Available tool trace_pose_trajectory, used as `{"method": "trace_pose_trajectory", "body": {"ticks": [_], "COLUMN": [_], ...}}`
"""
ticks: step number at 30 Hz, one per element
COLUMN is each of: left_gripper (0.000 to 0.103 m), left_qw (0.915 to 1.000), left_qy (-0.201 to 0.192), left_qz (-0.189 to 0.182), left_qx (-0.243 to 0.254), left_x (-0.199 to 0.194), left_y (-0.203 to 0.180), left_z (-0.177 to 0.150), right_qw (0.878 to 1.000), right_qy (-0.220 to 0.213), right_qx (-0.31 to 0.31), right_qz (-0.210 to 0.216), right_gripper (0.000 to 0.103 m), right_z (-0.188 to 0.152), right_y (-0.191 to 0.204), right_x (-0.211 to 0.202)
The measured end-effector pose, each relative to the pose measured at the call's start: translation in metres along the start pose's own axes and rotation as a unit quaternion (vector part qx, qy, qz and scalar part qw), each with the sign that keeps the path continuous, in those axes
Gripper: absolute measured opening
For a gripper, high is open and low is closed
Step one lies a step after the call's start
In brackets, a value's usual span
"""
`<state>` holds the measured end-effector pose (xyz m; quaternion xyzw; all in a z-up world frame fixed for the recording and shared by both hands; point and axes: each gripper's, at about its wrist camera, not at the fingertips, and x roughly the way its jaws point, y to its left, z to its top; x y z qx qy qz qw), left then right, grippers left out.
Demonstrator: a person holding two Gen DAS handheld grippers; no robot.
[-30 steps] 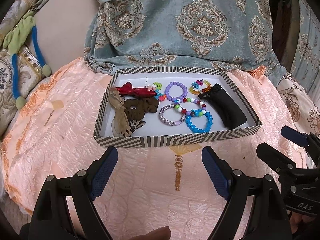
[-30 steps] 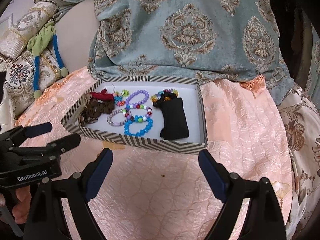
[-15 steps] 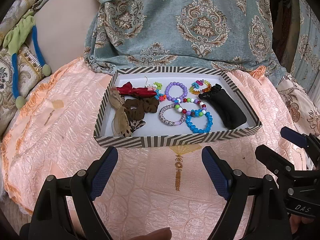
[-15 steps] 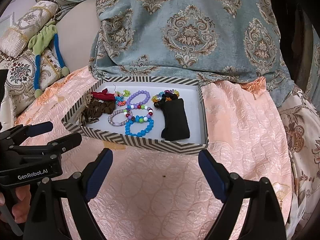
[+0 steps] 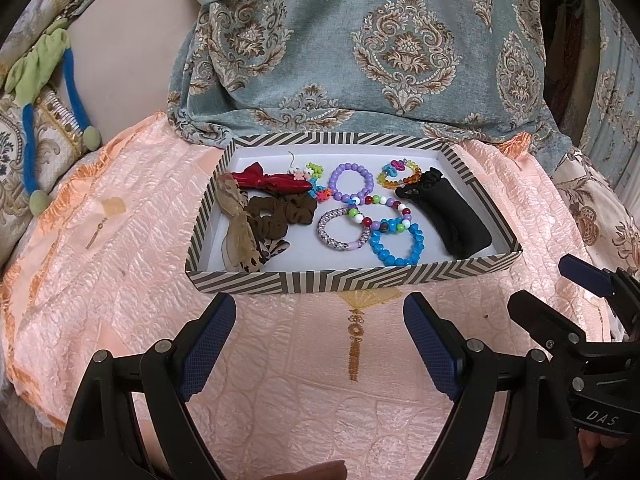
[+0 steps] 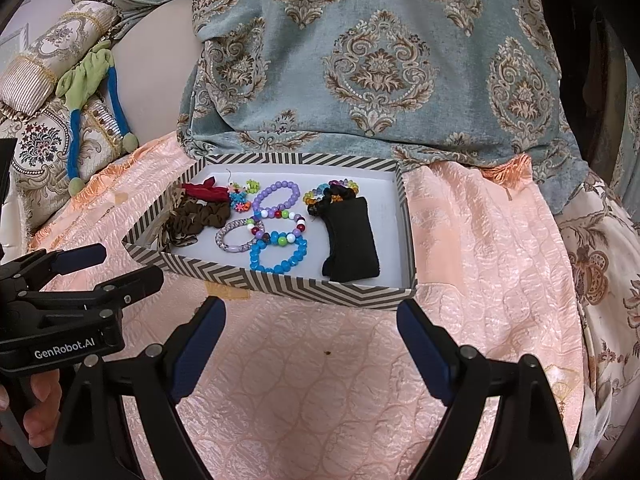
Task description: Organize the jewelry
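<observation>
We see a teal damask cloth (image 5: 400, 40) filling the back of both views; what it drapes over is hidden. Below it spreads a peach quilted cover (image 5: 280, 400) with a crinkled sheen and a gold tassel motif; whatever lies under it we cannot make out. At the left edge, brocade cushions (image 6: 44, 148) and a green and blue soft toy (image 5: 36, 76) are cut off by the fisheye rim.

On the cover sits a shallow rectangular cardboard tray (image 5: 340, 278) with grey and white chevron walls and a plain white floor. All the jewelry lies inside it. At its right lies a soft black pouch (image 5: 452, 216) with a frilled mouth, partly covering a clear multicoloured bracelet (image 5: 400, 170). At its left we see a brown scrunchie (image 5: 276, 216), a red fabric bow (image 5: 272, 182) and a sheer leopard-print bow (image 5: 240, 236), overlapping so that their outlines blur. In the middle lie round beaded bracelets, touching: blue (image 5: 396, 242), lilac (image 5: 351, 182), a woven silvery one (image 5: 344, 228) and a mixed-colour string (image 5: 380, 206). Small flower charms (image 5: 316, 184) are too tiny to read.

Our left tool (image 5: 316, 344) and right tool (image 6: 310, 336) hover before the tray, jaws spread, nothing between their blue ribbed pads.
</observation>
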<state>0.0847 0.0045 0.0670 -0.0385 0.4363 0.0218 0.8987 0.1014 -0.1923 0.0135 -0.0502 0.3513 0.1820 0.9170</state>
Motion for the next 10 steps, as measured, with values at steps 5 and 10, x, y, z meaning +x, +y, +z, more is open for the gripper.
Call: {"method": "trace_pose_trajectory", "body": {"ticks": [5, 10], "left_gripper": [0.072, 0.072], "left_qw": [1.0000, 0.9999], "left_qy": [-0.003, -0.012], "left_qz": [-0.006, -0.003], "left_qx": [0.002, 0.005], "left_x": [-0.0018, -0.0067], "left_y": [-0.0026, -0.0042], "left_z": [-0.0021, -0.0021], "right_qw": [1.000, 1.000], "right_qy": [0.000, 0.000], "right_qx": [0.000, 0.000], "right_qz": [0.000, 0.000], "right_gripper": [0.090, 0.090], "right_z": [-0.0001, 0.0000], "right_y": [0.0003, 0.0004], "right_x": [0.0002, 0.0002]}}
